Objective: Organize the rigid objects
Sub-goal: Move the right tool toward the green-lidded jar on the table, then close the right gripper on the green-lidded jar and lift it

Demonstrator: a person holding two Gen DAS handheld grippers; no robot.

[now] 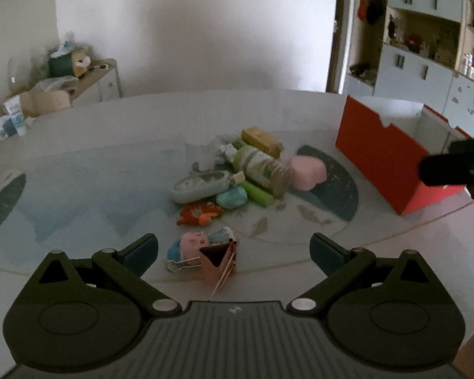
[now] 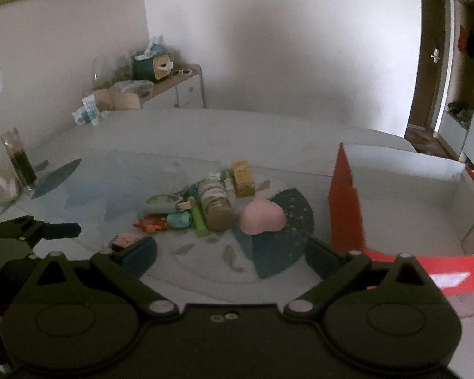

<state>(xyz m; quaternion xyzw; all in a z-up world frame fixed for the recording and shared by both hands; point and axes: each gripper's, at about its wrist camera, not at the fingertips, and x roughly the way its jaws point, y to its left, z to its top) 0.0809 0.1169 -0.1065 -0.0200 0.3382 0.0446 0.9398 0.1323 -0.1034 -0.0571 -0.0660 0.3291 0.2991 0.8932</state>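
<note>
A heap of small objects lies mid-table: a green-labelled jar (image 1: 262, 170) on its side, a yellow carton (image 1: 262, 140), a pale tube (image 1: 202, 186), a green stick (image 1: 257, 193), a teal lump (image 1: 232, 198), an orange toy (image 1: 200, 213) and a pink heart-shaped piece (image 1: 308, 172). Closer to me lie a pink binder clip (image 1: 218, 263) and a small pink-and-blue soft toy (image 1: 191, 246). My left gripper (image 1: 233, 252) is open above the clip. My right gripper (image 2: 230, 254) is open over the mat, short of the jar (image 2: 215, 203) and the pink heart (image 2: 262, 216).
An open red box (image 1: 379, 150) with a white inside stands at the right of the table; in the right wrist view the red box (image 2: 344, 202) is just right of my right gripper. A dark-liquid glass (image 2: 19, 161) stands far left. A cluttered sideboard (image 1: 88, 79) lines the wall.
</note>
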